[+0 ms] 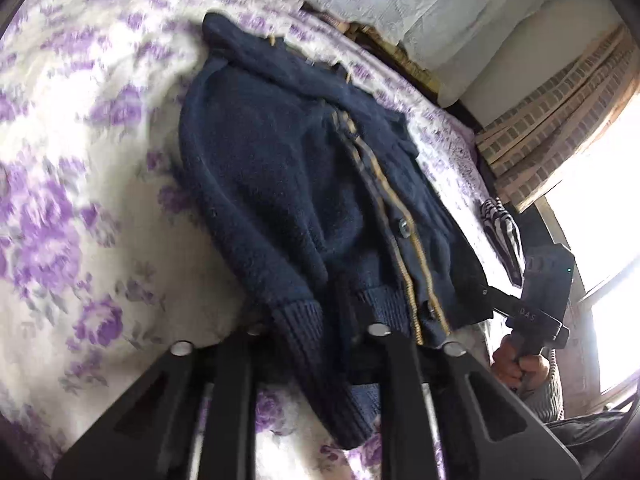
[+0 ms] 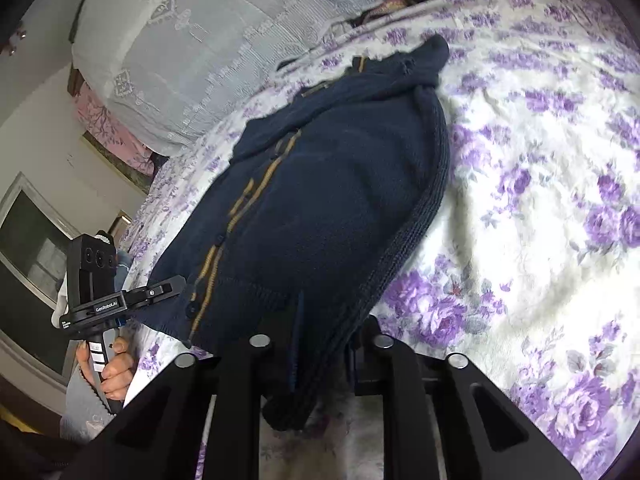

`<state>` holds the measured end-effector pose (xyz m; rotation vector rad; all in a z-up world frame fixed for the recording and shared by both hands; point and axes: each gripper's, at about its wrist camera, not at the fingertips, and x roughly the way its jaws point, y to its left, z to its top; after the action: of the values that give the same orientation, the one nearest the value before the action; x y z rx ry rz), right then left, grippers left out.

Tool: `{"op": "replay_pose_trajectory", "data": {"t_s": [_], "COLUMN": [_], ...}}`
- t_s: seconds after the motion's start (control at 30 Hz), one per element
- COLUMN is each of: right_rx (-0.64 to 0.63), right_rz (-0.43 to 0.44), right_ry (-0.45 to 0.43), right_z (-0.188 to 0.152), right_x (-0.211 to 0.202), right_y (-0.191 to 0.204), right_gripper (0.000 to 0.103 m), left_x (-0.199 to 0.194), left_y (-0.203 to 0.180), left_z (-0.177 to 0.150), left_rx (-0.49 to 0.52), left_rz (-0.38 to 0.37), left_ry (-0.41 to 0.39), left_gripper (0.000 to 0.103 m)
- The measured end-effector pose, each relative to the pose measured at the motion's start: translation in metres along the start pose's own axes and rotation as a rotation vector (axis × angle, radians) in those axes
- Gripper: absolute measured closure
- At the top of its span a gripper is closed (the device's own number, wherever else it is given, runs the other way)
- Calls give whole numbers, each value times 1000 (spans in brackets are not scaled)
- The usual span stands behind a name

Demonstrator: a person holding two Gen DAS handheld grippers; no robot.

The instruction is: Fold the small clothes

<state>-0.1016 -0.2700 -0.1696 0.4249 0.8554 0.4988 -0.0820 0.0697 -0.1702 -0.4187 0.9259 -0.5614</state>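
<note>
A navy knitted cardigan with tan trim along its button band lies lengthwise on a white bedspread with purple flowers. Its ribbed bottom hem and one cuff sit between the fingers of my left gripper, which is shut on the fabric. In the right wrist view the same cardigan runs away from my right gripper, which is shut on the hem and a dark ribbed edge. Each view shows the other gripper at the hem's far corner: the right gripper and the left gripper, each held by a hand.
A pillow under a white lace cover lies at the head of the bed. A striped cloth rests near the bed's edge beside a checked curtain and a bright window. Flowered bedspread stretches beyond the cardigan.
</note>
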Motion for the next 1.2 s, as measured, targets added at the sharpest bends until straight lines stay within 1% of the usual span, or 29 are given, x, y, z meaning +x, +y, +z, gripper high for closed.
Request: {"op": "replay_pose_trajectory", "data": {"t_s": [0.07,0.13,0.3,0.53,0.7,0.87,1.2], "right_rx": [-2,0,-32,-42,-32,10,22], "right_rz": [19,39,40,44,40,50,44], "right_ry": [-22,-37,-92,-144,-148,-153,-172], "right_z": [5,13,32,61,78,91,126], "right_x": [-6,-10,-16,-12,1,12,31], "right_y": [3,5,14,20,21,16,14], "right_gripper": [90,90,91,91,91,92,92], "left_x": [-5,-8,-14,-12,-3,2,19], "left_y": [-5,-13,-31,-30,-30,-30,-37], "left_z": [5,12,34,59,76,93,135], "left_rx": [18,50,122,148,171,178,196], "left_rz": [-2,12,43,79,110,113,119], "left_ry": [-19,-30,-77,-108,-111,-122,-156], "left_gripper": [93,94,94,94,94,94,94]}}
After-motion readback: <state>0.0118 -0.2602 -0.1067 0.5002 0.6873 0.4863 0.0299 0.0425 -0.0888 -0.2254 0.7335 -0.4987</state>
